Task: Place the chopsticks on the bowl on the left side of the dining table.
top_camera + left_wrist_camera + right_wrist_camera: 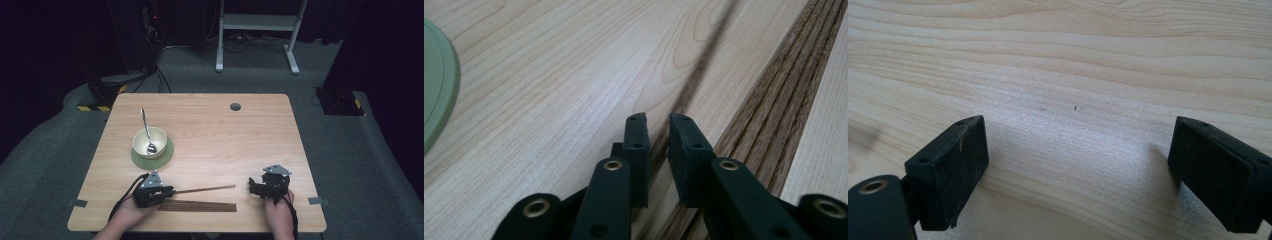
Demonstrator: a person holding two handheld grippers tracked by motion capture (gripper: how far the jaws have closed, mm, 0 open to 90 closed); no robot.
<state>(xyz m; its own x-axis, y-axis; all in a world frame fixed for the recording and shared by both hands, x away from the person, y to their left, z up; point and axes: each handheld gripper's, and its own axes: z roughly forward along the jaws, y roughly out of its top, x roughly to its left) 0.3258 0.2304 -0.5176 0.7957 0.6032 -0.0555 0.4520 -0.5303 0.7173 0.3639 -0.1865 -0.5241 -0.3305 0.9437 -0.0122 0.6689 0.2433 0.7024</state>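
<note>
1. Black pads (639, 145) of the left gripper (658, 120) are pinched almost together on a chopstick (205, 189); just a thin slot left between them, w/ the stick running up and away from the tips as a dark blurred line.
2. Stick: thin dark wood, so prob. light, stiff, smooth and round-ish. My read: it'll roll or swivel in the pads if the squeeze is slack.
3. Grip sits at one end; the rest pokes out toward the right gripper (256, 187). Holding nearer the middle would likely cut the lever effect, but an end hold suits placing it.
4. Just beside the left jaws, on the person's side: a slatted mat (197, 206), flat on the table (225, 130).
5. Right gripper: jaws wide apart, nothing between, bare wood under them, resting well off the stick's free tip.
6. Farther from the left fingers: bowl (159, 137) w/ spoon (147, 131) on a green coaster (167, 155).
</note>
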